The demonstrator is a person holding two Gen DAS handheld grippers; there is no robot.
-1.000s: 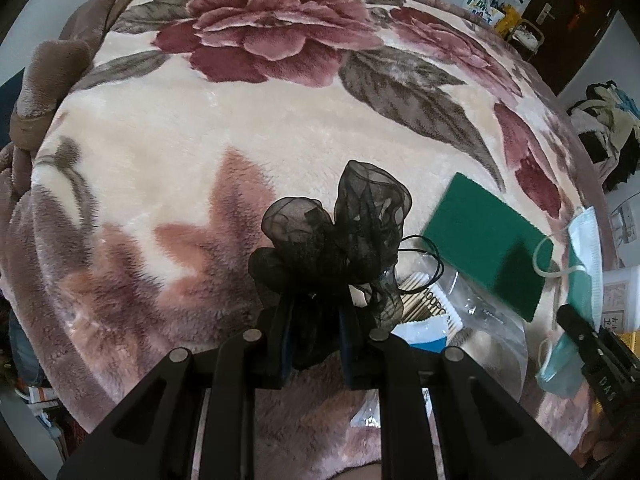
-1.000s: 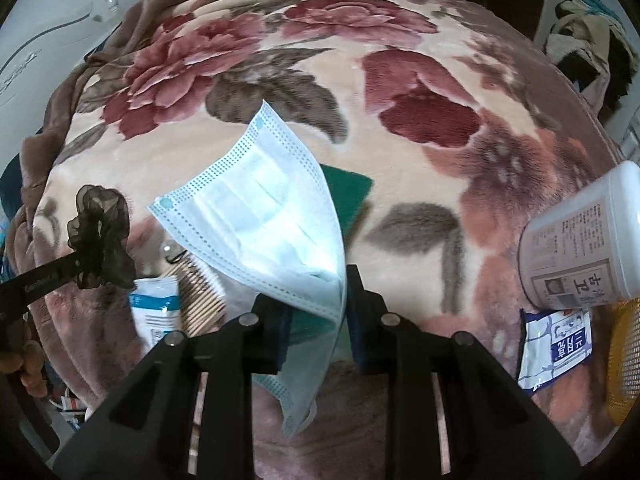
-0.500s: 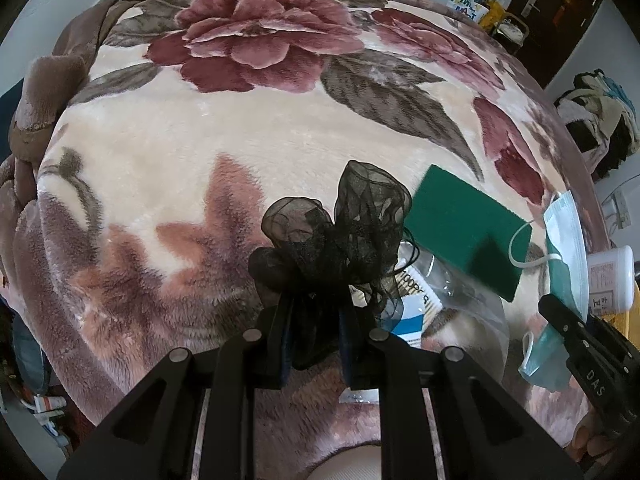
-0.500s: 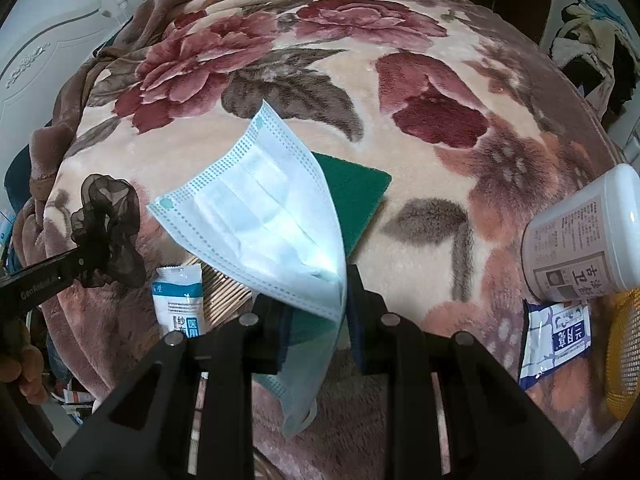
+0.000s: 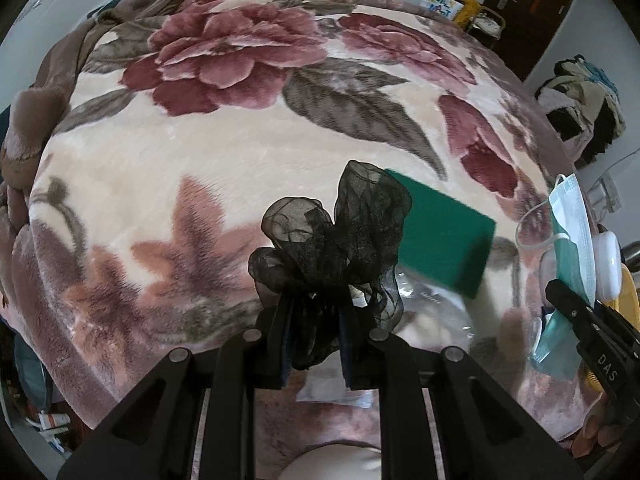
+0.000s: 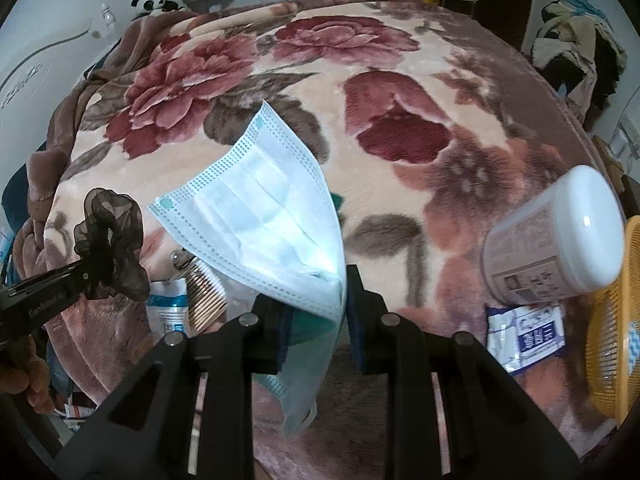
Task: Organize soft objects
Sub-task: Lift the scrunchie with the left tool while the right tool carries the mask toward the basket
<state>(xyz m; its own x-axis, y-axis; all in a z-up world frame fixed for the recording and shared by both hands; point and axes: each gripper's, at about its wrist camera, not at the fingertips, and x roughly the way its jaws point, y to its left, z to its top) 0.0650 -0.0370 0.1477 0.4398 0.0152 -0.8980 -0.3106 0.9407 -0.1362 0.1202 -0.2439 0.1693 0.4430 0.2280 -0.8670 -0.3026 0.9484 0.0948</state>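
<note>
Both soft things are in hand but neither is put away; the left gripper (image 5: 314, 338) has its jaws pinched tight on one black scrunchie (image 5: 336, 248), which puffs out above the fingertips, clear of the blanket (image 5: 168, 160); the right gripper (image 6: 316, 320) has its jaws nearly closed on one blue mask (image 6: 264, 216), nipped by a lower corner so the pleated sheet fans up and left while an end trails down between the fingers. I judge this the carrying stage: pick-up is done, placing is left; the likeliest home is the one yellow basket (image 6: 612, 344) at the right edge, though that is a guess.

Left lying on the blanket: one green pad (image 5: 444, 232), flat, just beyond the scrunchie; one clear bag (image 5: 424, 300) near it; one blue-and-white packet (image 6: 168, 304) with a bundle of sticks (image 6: 204, 296) beside it; one white jar (image 6: 556, 236) on its side by the basket; one printed pouch (image 6: 528, 328) below the jar. Of these the pad looks like the one soft thing waiting.
</note>
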